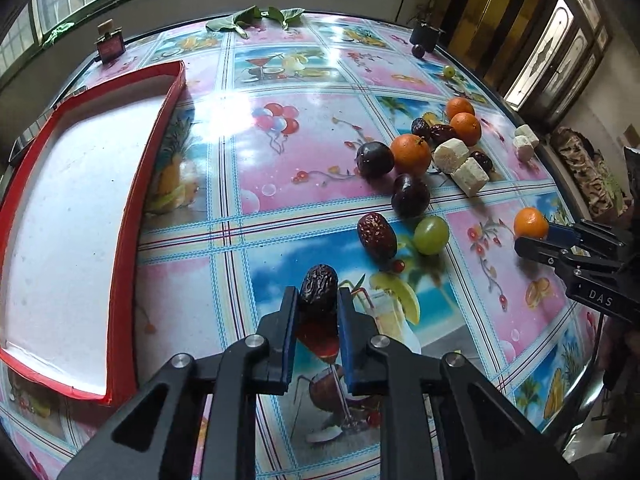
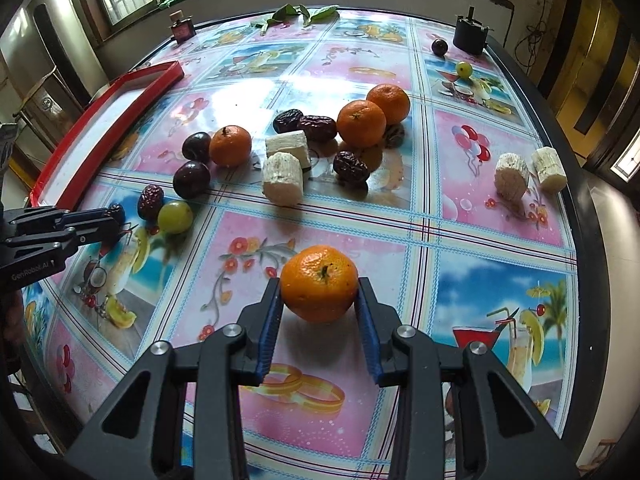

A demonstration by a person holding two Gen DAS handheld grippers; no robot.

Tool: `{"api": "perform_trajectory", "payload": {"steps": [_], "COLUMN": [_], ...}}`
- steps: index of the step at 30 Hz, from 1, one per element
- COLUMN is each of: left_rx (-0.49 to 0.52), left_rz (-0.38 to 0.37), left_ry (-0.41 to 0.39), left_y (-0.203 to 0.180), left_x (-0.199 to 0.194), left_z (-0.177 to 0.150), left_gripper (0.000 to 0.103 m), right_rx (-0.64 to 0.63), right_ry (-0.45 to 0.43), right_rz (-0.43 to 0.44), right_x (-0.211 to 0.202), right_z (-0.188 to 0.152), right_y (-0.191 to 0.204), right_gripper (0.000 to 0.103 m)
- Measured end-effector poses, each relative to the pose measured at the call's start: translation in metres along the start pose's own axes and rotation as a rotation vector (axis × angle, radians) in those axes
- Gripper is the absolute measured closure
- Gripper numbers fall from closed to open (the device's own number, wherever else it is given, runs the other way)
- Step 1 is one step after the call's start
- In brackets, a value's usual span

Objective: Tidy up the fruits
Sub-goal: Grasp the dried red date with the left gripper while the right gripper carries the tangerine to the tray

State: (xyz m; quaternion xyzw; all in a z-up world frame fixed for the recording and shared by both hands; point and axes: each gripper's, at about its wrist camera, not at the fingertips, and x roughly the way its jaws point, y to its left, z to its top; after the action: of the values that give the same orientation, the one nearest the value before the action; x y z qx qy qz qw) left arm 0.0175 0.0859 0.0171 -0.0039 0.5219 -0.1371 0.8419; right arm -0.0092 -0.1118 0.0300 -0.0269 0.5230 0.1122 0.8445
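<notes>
My left gripper [image 1: 318, 300] is shut on a dark wrinkled date [image 1: 319, 287], low over the patterned table [image 1: 280, 184]; the right wrist view shows this left gripper [image 2: 114, 216] at the far left. My right gripper [image 2: 319, 292] is shut on a small orange [image 2: 319, 282] that rests on the table; in the left wrist view this right gripper [image 1: 532, 240] holds the orange [image 1: 531, 223] at the right edge. A red-rimmed white tray [image 1: 60, 208] lies left of the date. Loose fruit sits in a heap: oranges [image 2: 361, 123], plums [image 2: 191, 179], dates [image 2: 316, 126], a green grape [image 2: 175, 217].
Pale cut cane pieces [image 2: 282, 184] lie in the heap and two more [image 2: 512, 176] near the right edge. At the far side stand a small red box [image 2: 182, 30], green leaves [image 2: 298, 14], a black pot [image 2: 470, 34], a plum [image 2: 439, 46] and a grape [image 2: 463, 68].
</notes>
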Motion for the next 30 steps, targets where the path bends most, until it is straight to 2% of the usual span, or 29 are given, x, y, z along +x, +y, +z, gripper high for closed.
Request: {"api": "perform_trajectory", "payload": {"steps": [9, 16, 23, 30], "left_rx": [0.022, 0.009, -0.048, -0.144], "left_rz": [0.005, 0.007, 0.047, 0.107], "left_ry": [-0.054, -0.116, -0.204, -0.210], "left_y": [-0.012, -0.005, 0.038, 0.109], "left_x": [-0.026, -0.054, -0.087, -0.087], "left_z": [-0.022, -0.026, -0.014, 0.015], "left_gripper": [0.086, 0.086, 0.086, 0.086], "right_rx": [-0.028, -0.114, -0.199, -0.239], "right_ry": [0.004, 0.016, 0.019, -0.011], "right_rz": [0.037, 0.101, 0.198, 0.238], "right_x": [-0.009, -0.007, 0.002, 0.018], "right_z": [-0.004, 0.013, 0.049, 0.110], "right_y": [0.021, 0.075, 0.147, 0.211], "right_gripper": [0.065, 0.065, 0.065, 0.065]}}
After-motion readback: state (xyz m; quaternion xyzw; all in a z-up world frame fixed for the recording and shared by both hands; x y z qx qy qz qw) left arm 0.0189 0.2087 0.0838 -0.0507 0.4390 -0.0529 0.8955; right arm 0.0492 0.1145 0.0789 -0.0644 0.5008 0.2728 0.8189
